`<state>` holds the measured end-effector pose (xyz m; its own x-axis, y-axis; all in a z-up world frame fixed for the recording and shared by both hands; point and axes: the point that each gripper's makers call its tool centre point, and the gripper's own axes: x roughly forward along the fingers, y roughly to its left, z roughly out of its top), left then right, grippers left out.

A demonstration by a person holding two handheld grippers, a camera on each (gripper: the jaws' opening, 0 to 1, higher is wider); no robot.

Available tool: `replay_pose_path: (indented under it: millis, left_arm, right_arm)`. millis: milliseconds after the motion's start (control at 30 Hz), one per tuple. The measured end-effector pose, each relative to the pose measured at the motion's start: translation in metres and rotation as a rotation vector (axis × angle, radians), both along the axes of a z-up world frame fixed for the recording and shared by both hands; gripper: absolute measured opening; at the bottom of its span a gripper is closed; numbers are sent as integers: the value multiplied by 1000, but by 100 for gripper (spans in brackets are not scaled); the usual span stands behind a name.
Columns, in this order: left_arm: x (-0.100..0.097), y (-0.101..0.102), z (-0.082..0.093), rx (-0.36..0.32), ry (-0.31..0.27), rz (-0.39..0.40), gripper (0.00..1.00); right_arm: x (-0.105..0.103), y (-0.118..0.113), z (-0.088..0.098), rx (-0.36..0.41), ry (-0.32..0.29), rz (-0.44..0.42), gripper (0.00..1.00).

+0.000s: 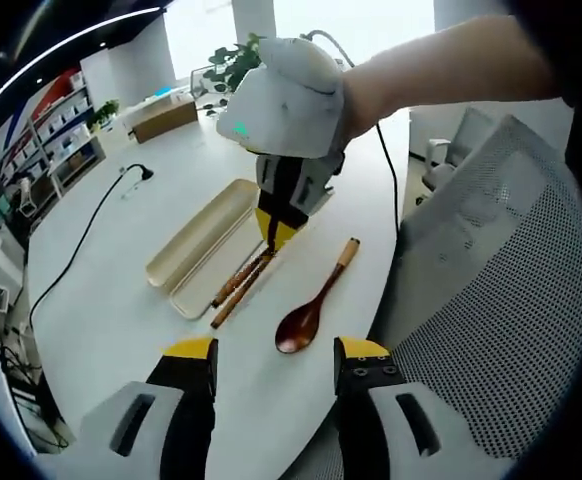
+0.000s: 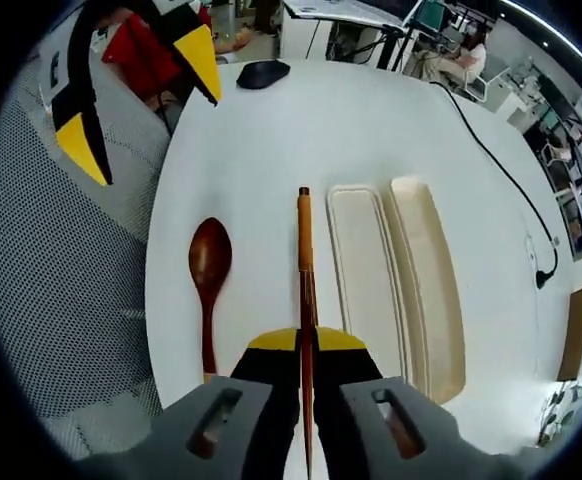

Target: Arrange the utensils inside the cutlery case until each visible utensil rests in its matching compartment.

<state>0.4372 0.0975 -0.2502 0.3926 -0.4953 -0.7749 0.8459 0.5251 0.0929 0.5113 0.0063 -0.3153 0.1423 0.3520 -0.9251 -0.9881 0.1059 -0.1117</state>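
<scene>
1. Left claw (image 1: 274, 362) hangs wide open, holding nothing, above the surface (image 2: 371, 130) edge.
2. Wooden spoon (image 2: 209, 275) lies near that edge.
3. Right claw (image 2: 307, 345) clamps the chopsticks (image 2: 304, 270) (tips over the surface), just beside the open cutlery case (image 2: 396, 275).

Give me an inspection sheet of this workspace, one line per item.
Surface: white round table, bare around the case.
Job's things: cutlery case open, lid beside it, both compartments unfilled; spoon lies on the table outside the case; chopsticks held beside the case.
Clutter: dark object near the far edge.
Grippers: right gripper shut on chopsticks; left gripper open, holding nothing.
Cables: black cable across the table.
Surroundings: mesh chair, shelves, plant.
</scene>
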Motion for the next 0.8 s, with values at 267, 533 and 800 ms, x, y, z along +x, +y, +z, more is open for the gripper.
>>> replay_pose_path:
  millis: [267,533,800]
  left_arm:
    - [0,1,1,-2,-1,2,48]
    - [0,1,-1,4,3,-2,48]
    - [-3,-1,-3,8,10,-7,47]
  right_arm:
    - [16,-5,9,2,-27,-16,0]
    - [35,-7,22,6,-60,-20,0]
    - [54,-9,21,-10,-87,-18,0]
